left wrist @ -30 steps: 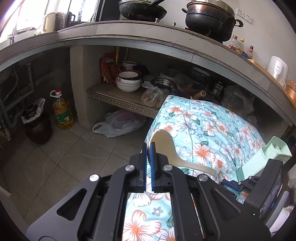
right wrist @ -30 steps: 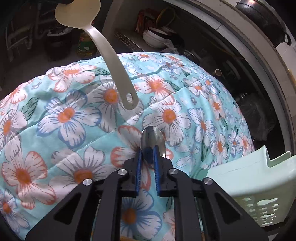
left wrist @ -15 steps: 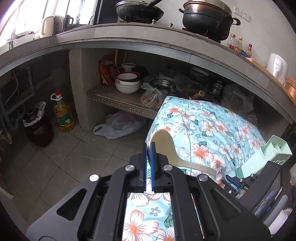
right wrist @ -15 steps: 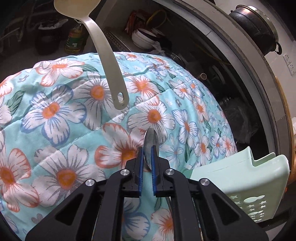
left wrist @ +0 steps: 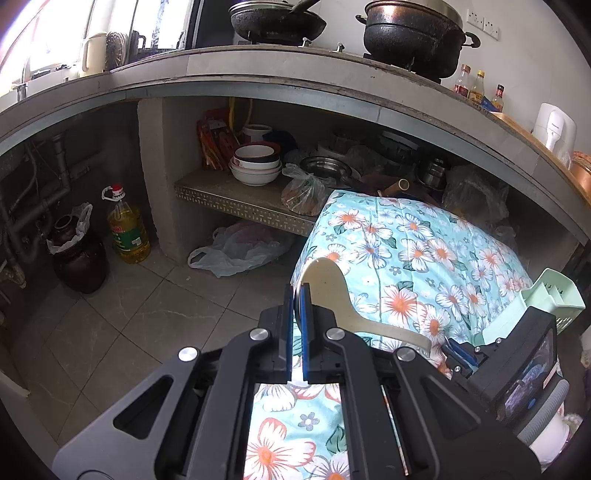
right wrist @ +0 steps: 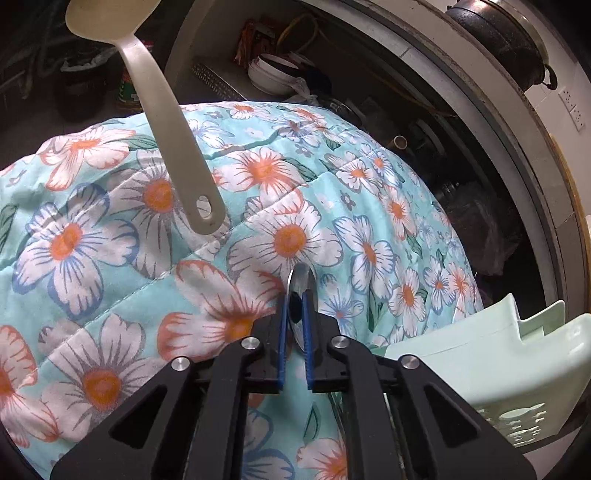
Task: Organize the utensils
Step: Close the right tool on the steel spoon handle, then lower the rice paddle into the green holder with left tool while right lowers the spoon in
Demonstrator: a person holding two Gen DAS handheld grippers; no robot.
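Left tongs (left wrist: 295, 295): blue pads clamped on the edge of the bowl of a cream plastic rice paddle (left wrist: 332, 295). The paddle is held clear above the flowered quilt (left wrist: 406, 251); its handle runs off toward the right tongs and ends in a hanging hole, seen in the right wrist view (right wrist: 203, 206) over an orange-centred flower.

Right tongs (right wrist: 295, 306): pads pressed on a metal spoon (right wrist: 301, 284). The spoon's bowl stands on edge between the pads and pokes out just past their tips, low over the quilt (right wrist: 110, 240). The spoon's handle is hidden behind the tongs.

Pale green plastic utensil basket (right wrist: 498, 343): sits at the right edge of the quilt, just beside the right tongs; cut-out shapes in its wall, dividers visible in the left wrist view (left wrist: 554, 295). Its contents cannot be made out.

Surroundings: concrete worktop (left wrist: 295, 74) curves behind the quilt, carrying a black wok (left wrist: 277, 22) and a black pot (left wrist: 413, 33). On the shelf below stand stacked white bowls (left wrist: 255, 166). A bottle of cooking oil (left wrist: 129, 232) and a dark jar (left wrist: 77, 254) stand on the tiled floor (left wrist: 147, 314).
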